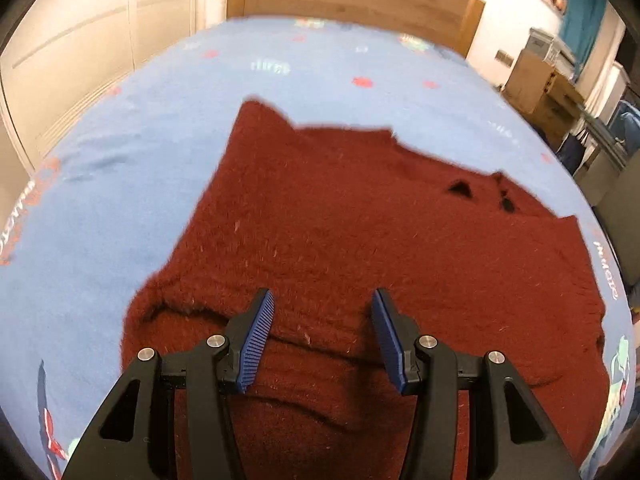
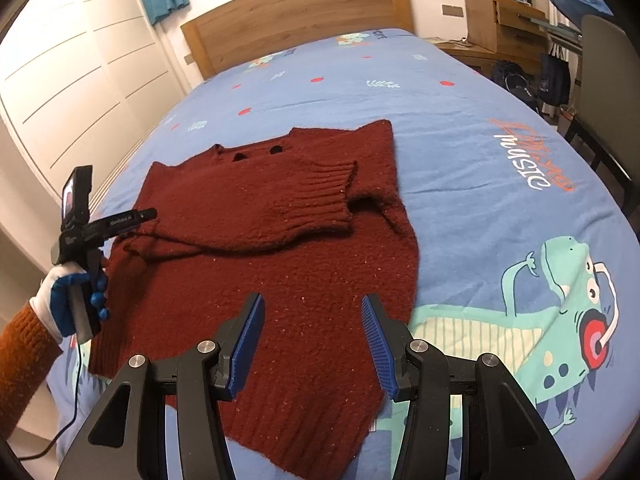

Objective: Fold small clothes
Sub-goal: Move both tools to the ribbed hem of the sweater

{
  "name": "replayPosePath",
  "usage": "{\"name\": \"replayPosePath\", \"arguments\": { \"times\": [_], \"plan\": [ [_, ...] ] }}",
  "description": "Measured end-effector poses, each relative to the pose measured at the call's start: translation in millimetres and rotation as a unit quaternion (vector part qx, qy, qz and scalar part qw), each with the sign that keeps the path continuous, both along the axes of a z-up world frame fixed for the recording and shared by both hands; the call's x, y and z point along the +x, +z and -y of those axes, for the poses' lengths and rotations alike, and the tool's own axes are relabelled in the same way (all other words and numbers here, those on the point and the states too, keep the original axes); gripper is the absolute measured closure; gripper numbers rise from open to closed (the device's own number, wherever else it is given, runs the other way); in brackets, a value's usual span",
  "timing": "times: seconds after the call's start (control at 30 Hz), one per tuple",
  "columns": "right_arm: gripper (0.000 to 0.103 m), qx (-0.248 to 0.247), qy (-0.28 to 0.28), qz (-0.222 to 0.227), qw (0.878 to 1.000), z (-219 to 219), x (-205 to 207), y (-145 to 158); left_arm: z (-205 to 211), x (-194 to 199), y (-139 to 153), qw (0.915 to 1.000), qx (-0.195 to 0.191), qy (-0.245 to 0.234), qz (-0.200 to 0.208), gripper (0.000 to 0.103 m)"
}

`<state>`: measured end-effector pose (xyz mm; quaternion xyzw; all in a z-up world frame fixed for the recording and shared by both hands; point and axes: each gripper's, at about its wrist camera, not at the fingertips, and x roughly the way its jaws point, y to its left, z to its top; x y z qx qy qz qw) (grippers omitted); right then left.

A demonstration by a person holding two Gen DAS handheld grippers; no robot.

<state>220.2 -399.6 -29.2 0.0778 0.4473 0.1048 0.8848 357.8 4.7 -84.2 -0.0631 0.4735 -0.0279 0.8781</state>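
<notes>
On the blue bedsheet lies a dark red sweater (one sleeve folded across). Left gripper and right gripper hover above it, fingers spread, grasping nothing.

Home bedroom, bed w/ cartoon sheet, wood headboard, wardrobe

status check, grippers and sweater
Left gripper open, right gripper open, both empty. Dark red knit sweater flat on blue bedsheet, sleeves folded in. Nothing blocking.
</notes>
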Motion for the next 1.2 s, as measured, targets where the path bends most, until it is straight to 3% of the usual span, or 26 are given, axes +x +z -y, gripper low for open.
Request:
{"name": "replayPosePath", "arguments": {
  "times": [0.1, 0.23, 0.5, 0.63, 0.8, 0.93, 1.2],
  "plan": [
    [0.051, -0.005, -0.001, 0.005, 1.000, 0, -2, 6, 5, -10, -3, 0.9991, 0.029, -0.029, -0.007, 0.057],
    [0.051, -0.008, -0.005, -0.001, 1.000, 2, -6, 4, -11, -32, 5, 0.9990, 0.020, -0.036, -0.017, 0.057],
    [0.051, -0.003, -0.015, -0.014, 1.000, 11, -21, 0, -70, -88, 31, 0.9992, -0.011, 0.007, -0.038, 0.049],
    [0.050, 0.011, -0.024, -0.046, 0.999, 17, -26, -17, -94, -119, 32, 0.9983, -0.014, 0.019, -0.054, 0.048],
    [0.049, 0.042, -0.027, -0.100, 0.994, 22, -34, -49, -119, -159, 18, 0.9931, -0.060, 0.042, -0.091, 0.048],
    [0.047, 0.048, -0.027, -0.122, 0.991, 22, -41, -67, -120, -182, 7, 0.9867, -0.110, 0.034, -0.114, 0.048],
    [0.045, 0.123, -0.039, -0.168, 0.977, 24, -47, -99, -106, -191, 2, 0.9773, -0.174, 0.023, -0.119, 0.047]
  ]
}}
